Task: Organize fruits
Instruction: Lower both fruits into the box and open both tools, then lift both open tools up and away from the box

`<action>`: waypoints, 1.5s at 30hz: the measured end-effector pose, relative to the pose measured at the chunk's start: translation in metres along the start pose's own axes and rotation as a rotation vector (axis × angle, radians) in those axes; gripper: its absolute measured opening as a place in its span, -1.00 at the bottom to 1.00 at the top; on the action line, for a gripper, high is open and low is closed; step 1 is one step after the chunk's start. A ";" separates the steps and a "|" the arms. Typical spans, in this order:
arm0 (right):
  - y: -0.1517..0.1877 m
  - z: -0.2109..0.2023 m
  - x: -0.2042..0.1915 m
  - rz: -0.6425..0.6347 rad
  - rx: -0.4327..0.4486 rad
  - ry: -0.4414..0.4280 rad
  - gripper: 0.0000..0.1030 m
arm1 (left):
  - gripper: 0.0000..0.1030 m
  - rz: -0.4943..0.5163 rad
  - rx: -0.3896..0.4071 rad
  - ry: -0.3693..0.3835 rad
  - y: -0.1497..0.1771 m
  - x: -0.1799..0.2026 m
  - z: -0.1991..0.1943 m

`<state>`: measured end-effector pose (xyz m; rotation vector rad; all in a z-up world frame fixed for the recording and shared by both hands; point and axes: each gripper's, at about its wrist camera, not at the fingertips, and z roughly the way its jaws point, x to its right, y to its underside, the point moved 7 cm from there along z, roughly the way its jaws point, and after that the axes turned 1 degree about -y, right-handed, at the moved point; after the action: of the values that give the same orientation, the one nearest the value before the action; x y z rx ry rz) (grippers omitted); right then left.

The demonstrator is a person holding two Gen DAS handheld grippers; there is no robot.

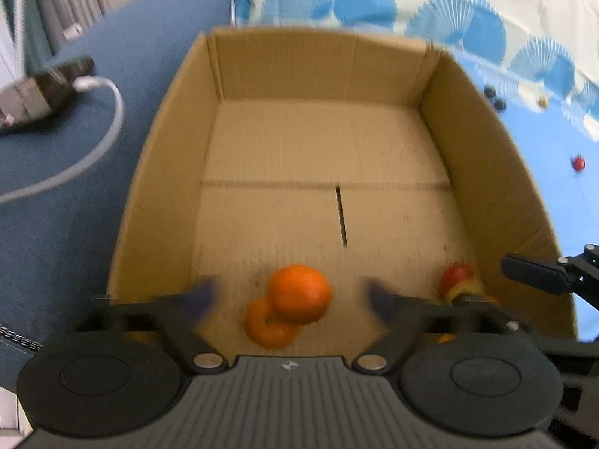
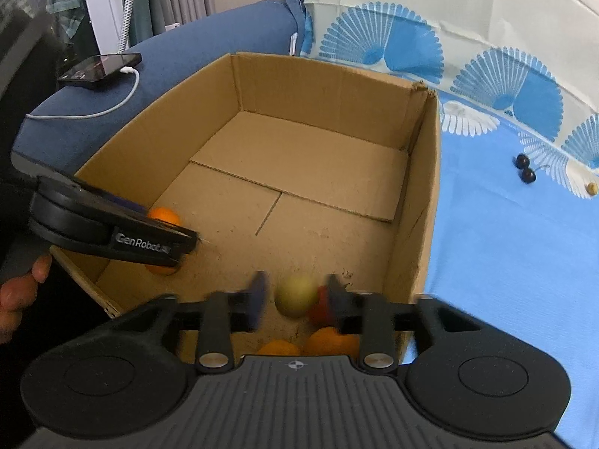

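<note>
An open cardboard box [image 1: 318, 67] [image 2: 322, 89] lies below both grippers. My left gripper [image 1: 290, 293] is open wide over the box's near left part. Between its fingers, touching neither, are a blurred orange [image 1: 299, 293] and a second orange [image 1: 267, 325] under it. My right gripper [image 2: 297, 299] is open near the box's right wall. A blurred yellow-green and red apple [image 2: 295, 295] [image 1: 458, 280] sits between its fingers, with a gap on the left side. Two more oranges [image 2: 329, 338] lie just below it. The left gripper [image 2: 170, 226] also shows in the right wrist view.
The box rests partly on a blue cushion [image 1: 56, 205] and on a blue fan-patterned cloth [image 2: 505, 243]. A phone [image 2: 101, 67] with a white cable lies on the cushion. Two dark cherries [image 2: 524, 168] and a small red fruit [image 1: 578, 163] lie on the cloth right of the box. A hand [image 2: 18, 292] holds the left gripper.
</note>
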<state>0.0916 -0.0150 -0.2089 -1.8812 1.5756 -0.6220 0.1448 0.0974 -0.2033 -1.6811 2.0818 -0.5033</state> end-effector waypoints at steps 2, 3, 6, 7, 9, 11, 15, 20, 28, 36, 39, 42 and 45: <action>-0.002 -0.007 -0.003 -0.037 0.015 0.005 0.27 | 0.99 0.012 0.053 -0.002 -0.004 0.001 -0.013; -0.003 -0.011 -0.004 -0.050 0.020 0.005 0.44 | 0.99 0.031 0.055 0.008 -0.005 0.004 -0.017; -0.004 -0.027 -0.007 -0.055 0.035 0.000 0.65 | 0.99 0.056 0.060 0.011 -0.002 0.009 -0.030; -0.003 -0.034 -0.008 -0.046 0.035 -0.005 0.67 | 0.99 0.062 0.065 0.010 0.000 0.009 -0.036; -0.002 -0.045 -0.009 -0.018 0.037 -0.009 0.75 | 0.99 0.066 0.079 0.002 0.005 0.009 -0.049; 0.002 -0.058 -0.010 0.019 0.034 -0.018 0.80 | 0.99 0.055 0.098 -0.007 0.011 0.007 -0.066; 0.013 -0.085 -0.016 0.067 0.034 -0.021 0.91 | 0.99 0.022 0.113 -0.011 0.026 0.001 -0.097; 0.026 -0.122 -0.023 0.085 0.073 0.009 0.95 | 0.99 -0.010 0.136 -0.027 0.044 -0.003 -0.129; 0.039 -0.177 -0.025 0.137 0.197 0.076 0.98 | 0.99 -0.004 0.187 -0.012 0.073 0.006 -0.172; 0.045 -0.206 -0.029 0.144 0.261 0.083 0.99 | 0.99 0.008 0.254 -0.017 0.084 0.012 -0.205; 0.046 -0.213 -0.030 0.147 0.278 0.088 0.99 | 0.99 0.010 0.273 -0.020 0.085 0.014 -0.212; 0.046 -0.218 -0.032 0.140 0.293 0.091 0.99 | 0.99 0.008 0.292 -0.025 0.086 0.014 -0.219; 0.048 -0.220 -0.033 0.141 0.298 0.089 0.99 | 0.99 0.005 0.296 -0.026 0.087 0.014 -0.222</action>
<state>-0.0998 -0.0206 -0.0852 -1.5289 1.5575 -0.8361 -0.0477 0.1060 -0.0618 -1.5023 1.8847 -0.7433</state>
